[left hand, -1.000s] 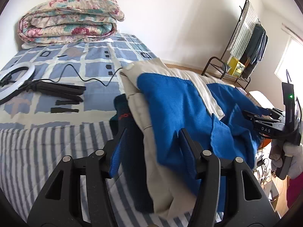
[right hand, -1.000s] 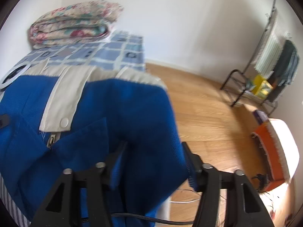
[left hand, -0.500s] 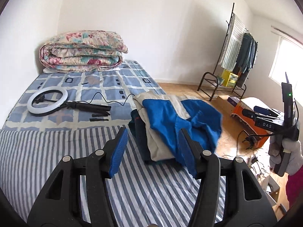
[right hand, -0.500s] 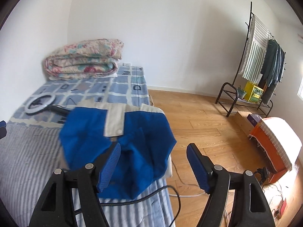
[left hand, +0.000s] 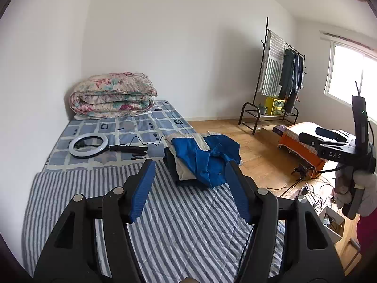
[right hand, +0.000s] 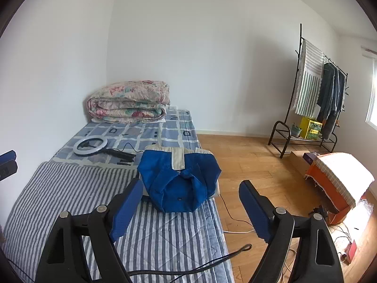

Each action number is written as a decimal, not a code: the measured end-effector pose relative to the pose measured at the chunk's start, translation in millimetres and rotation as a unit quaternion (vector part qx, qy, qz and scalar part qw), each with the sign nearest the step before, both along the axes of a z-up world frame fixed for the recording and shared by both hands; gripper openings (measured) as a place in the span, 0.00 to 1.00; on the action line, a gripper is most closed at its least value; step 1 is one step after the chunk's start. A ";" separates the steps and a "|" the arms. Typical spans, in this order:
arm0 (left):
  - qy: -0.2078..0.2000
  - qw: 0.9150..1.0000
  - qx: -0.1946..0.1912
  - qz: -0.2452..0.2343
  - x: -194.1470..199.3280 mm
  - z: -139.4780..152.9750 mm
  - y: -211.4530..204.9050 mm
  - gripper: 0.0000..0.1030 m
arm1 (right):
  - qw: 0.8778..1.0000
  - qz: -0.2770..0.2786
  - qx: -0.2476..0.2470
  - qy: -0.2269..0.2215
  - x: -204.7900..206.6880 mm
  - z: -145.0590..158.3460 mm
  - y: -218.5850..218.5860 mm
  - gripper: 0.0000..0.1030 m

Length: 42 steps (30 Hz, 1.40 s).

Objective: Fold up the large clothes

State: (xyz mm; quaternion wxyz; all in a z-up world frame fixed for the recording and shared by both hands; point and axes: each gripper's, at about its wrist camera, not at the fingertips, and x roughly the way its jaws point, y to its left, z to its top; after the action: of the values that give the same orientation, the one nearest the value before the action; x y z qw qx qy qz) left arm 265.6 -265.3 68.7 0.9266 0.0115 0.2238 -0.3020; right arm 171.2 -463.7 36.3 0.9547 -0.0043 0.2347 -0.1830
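A folded blue and beige jacket [left hand: 202,158] lies on top of a small stack of folded clothes at the right edge of the striped bed [left hand: 179,217]. It also shows in the right wrist view [right hand: 181,179]. My left gripper [left hand: 188,188] is open and empty, held back above the striped cover, short of the stack. My right gripper [right hand: 188,210] is open and empty, also held back from the jacket. The right gripper also shows in the left wrist view [left hand: 329,141], off to the right over the floor.
A folded floral quilt [left hand: 113,94] sits at the head of the bed. A ring light [left hand: 89,145] with its black stand and cable lies on the checked sheet. A clothes rack [right hand: 315,108], an orange box [right hand: 339,184] and loose cables stand on the wooden floor.
Both grippers have let go of the blue jacket and pulled well back from it. The jacket now rests folded on the stack.
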 end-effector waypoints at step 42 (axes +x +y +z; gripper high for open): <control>0.003 0.995 0.075 0.069 -113.3 -104.3 39.2 1.00 | 0.998 -0.050 -0.002 -0.029 -95.0 -128.9 90.2 1.00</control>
State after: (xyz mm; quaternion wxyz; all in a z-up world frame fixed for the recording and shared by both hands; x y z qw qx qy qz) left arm 152.4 -226.1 -35.6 0.9410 0.0648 0.2492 -0.2196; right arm 76.2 -373.5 -92.6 0.9506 0.0109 0.2069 -0.2310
